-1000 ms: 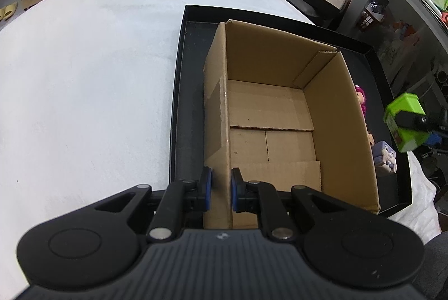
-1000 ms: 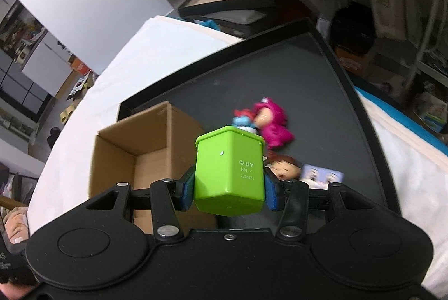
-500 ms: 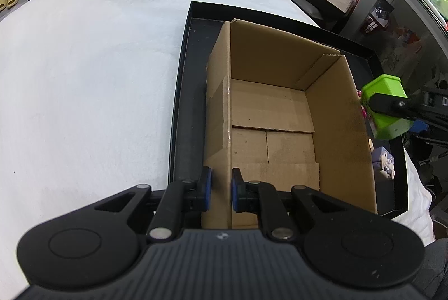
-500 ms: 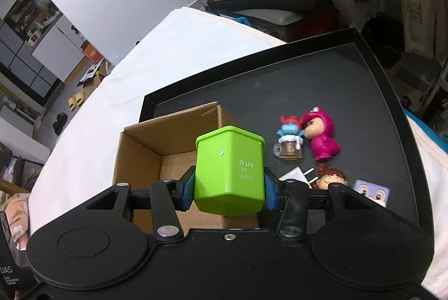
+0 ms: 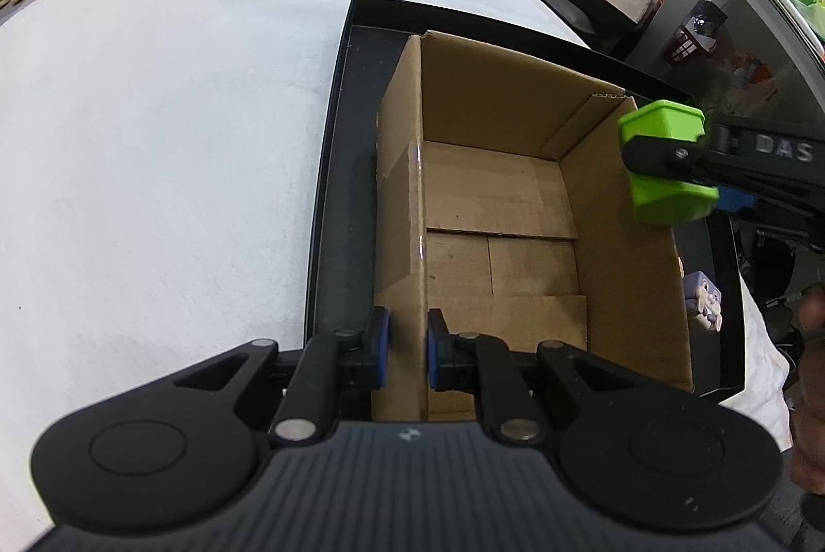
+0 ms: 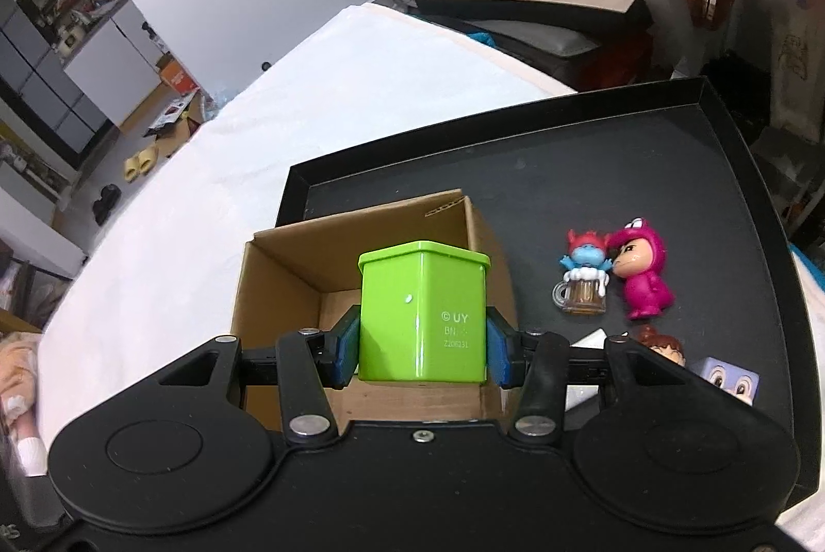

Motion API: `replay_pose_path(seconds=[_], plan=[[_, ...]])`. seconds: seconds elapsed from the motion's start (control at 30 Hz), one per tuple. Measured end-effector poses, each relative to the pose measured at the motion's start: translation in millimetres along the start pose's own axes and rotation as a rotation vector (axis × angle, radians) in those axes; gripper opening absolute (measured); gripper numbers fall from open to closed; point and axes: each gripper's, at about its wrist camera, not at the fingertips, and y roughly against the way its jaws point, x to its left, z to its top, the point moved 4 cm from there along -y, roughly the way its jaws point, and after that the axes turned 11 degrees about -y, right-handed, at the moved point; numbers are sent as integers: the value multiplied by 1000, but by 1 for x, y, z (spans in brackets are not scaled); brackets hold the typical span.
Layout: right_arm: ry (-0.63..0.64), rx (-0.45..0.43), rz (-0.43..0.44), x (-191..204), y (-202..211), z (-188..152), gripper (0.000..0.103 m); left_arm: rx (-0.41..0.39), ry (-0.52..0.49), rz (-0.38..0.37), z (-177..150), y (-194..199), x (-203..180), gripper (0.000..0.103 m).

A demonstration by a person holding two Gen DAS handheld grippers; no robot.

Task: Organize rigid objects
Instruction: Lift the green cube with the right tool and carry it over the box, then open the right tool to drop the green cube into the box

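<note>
Carrying: right gripper (image 6: 422,353) pinches a green square container (image 6: 423,320) by two opposite side walls, rim pointing away from the camera, embossed base toward it.
Steadying: left gripper (image 5: 407,353) is pressed together on the near-left wall of the open cardboard box (image 5: 505,201).
Box place: it stands inside a black tray (image 6: 670,150) on the white-covered table (image 5: 154,114); floor flaps bare, nothing in it.
Key relation: in the left wrist view the green container (image 5: 665,163) hangs over the box's right wall, at its far right corner, not yet fully over the opening; the box interior lies leftward and down from it.
Nearer hand: the right; the left is tied up holding the box.
Judged next: shift further over the opening, lower, then spread the jaws.
Right wrist view only: toys still on the tray to the right of the box: pink figure (image 6: 642,276), blue figure with mug (image 6: 582,281), brown-haired head (image 6: 665,348), pale cube with eyes (image 6: 727,379).
Left wrist view only: the whole box floor, and the container's height above the wall.
Risk: base catching the right wall on descent.
</note>
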Motion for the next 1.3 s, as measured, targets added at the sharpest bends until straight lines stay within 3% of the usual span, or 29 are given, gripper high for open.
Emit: replay_pose_path(seconds=[0.1,0.47,0.83,0.93,1.3], plan=[[24,-24,-33,7,-5,1,47,1,2,-2,0,0,0,14],[41,-40,10,29,-8,7,47,-6,-3,-14,1,-1,1,14],[29,32,41,46,-34,1,47,-17,-13,-20,3,-1,1,14],[14,35,88,51,-35,3,55,-18,-13,-18,2,0,1,14],[-22,41,107,33,-13,2,58,-14,-7,-8,4,-1,0,14]])
